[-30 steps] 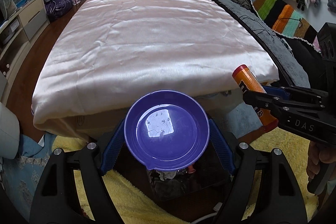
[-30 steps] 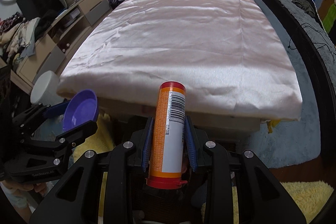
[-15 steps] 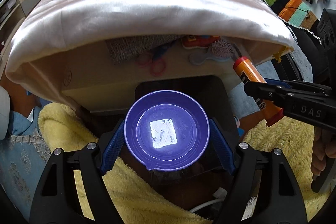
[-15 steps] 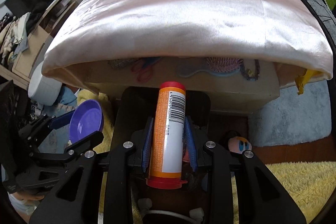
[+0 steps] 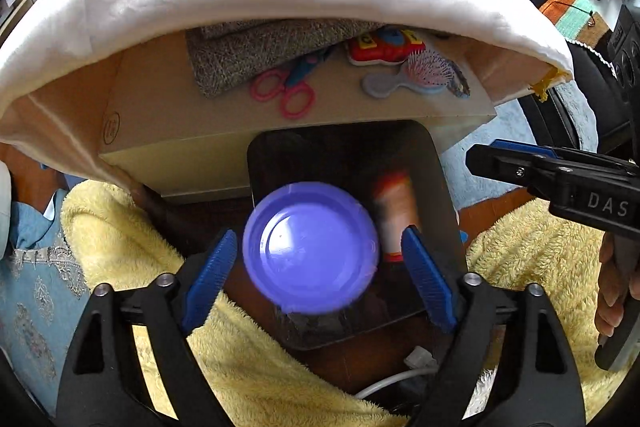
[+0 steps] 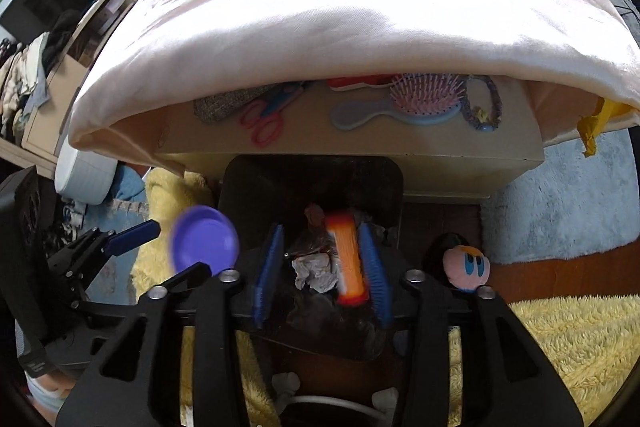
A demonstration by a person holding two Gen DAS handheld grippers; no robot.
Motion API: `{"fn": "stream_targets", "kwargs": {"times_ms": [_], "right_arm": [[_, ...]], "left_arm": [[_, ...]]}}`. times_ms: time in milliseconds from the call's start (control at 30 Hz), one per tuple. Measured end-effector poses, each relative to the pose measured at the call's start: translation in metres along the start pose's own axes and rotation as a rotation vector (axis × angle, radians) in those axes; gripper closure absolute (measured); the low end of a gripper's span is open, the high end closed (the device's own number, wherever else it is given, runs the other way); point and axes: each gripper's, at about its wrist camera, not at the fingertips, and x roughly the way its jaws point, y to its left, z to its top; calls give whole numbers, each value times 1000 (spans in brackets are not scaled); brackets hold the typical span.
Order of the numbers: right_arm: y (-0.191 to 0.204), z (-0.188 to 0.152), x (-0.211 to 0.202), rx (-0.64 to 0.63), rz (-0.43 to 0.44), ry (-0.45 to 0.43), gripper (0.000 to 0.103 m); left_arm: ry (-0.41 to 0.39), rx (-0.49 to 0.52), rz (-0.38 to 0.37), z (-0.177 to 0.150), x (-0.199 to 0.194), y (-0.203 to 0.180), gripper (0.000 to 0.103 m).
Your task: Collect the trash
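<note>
Both items released since half-second ago: your left hand-held gripper point(image 5: 316, 259) now wide, round purple plastic lid point(image 5: 311, 247) blurred, dropping over black square bin point(image 5: 436, 163); your right hand-held gripper point(image 6: 322, 263) wide, orange cylindrical tube with red caps point(image 6: 347, 259) falling onto crumpled paper point(image 6: 316, 273); this pair nearly binned; nothing else obviously trash in view.
</note>
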Motion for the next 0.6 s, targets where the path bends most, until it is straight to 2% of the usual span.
{"fn": "stream_targets", "kwargs": {"times_ms": [133,200,267,367,600], "right_arm": [[-6,5,-12,16,-28,-47,30],[-8,7,-21,15,-50,-85,12],[-10,11,-31,15,-72,-120,4],[-13,18,-49,7,-99,-185,4],[-8,36,-103,-38,-205,-395,3]], "left_arm": [[-32,-5,20,5,-9,1,9],[-56,0,23,9,-16,0,8],[-83,10,34,15,-25,-3,8],[-142,17,53,27,-43,-5,8],[-335,3,110,60,-97,-8,8]]}}
